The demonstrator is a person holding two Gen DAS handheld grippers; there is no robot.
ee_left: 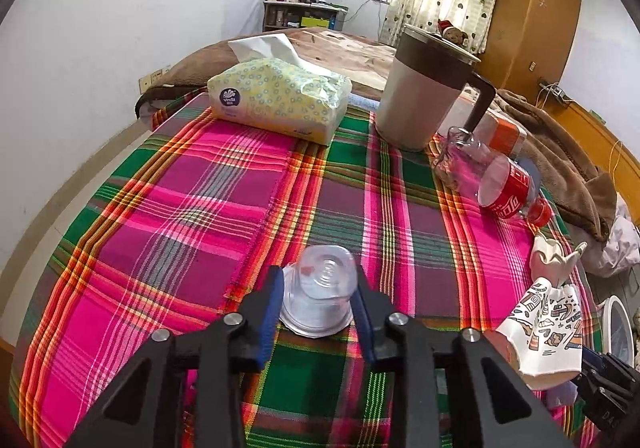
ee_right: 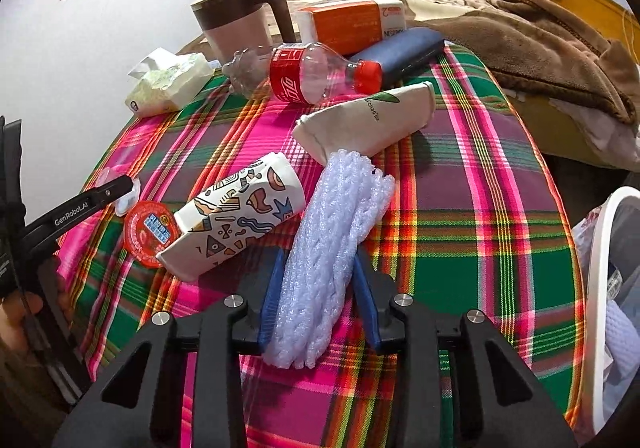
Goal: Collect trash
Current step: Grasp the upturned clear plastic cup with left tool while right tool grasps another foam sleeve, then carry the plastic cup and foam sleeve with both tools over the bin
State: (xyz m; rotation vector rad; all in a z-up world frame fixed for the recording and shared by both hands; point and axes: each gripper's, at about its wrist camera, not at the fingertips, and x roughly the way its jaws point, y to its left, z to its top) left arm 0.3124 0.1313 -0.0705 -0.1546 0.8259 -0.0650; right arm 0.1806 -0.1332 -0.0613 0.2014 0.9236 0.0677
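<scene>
Both jaws grip at once on the plaid-covered desk [ee_left: 168,207]. Left gripper [ee_left: 318,294], lower centre of its view: jaws clamped on an upturned clear plastic jelly cup [ee_left: 320,288], pads pressing its thin walls while its rim sits on the cloth. Right gripper [ee_right: 316,280], lower centre of its view: jaws closed against a white foam net sleeve [ee_right: 332,232], which lies lengthwise between the pads and runs out well beyond them. Likely hazards: the cup wall is slick and tapered, so it may buckle or squirt out of the pads on lifting; the foam sleeve is soft and compressible, so a shallow pinch may let it slide free or droop and drag. Its far end lies touching the plain paper cup [ee_right: 364,119] and just beside the patterned paper cup [ee_right: 240,215], so lifting could roll either toward the red foil lid [ee_right: 150,234] or off the desk. Uncollected trash at upper centre of the right view: empty cola bottle [ee_right: 316,73]. A white-rimmed bin [ee_right: 600,248], right edge, looks to be the destination; carrying both loads together risks a collision between grippers.
</scene>
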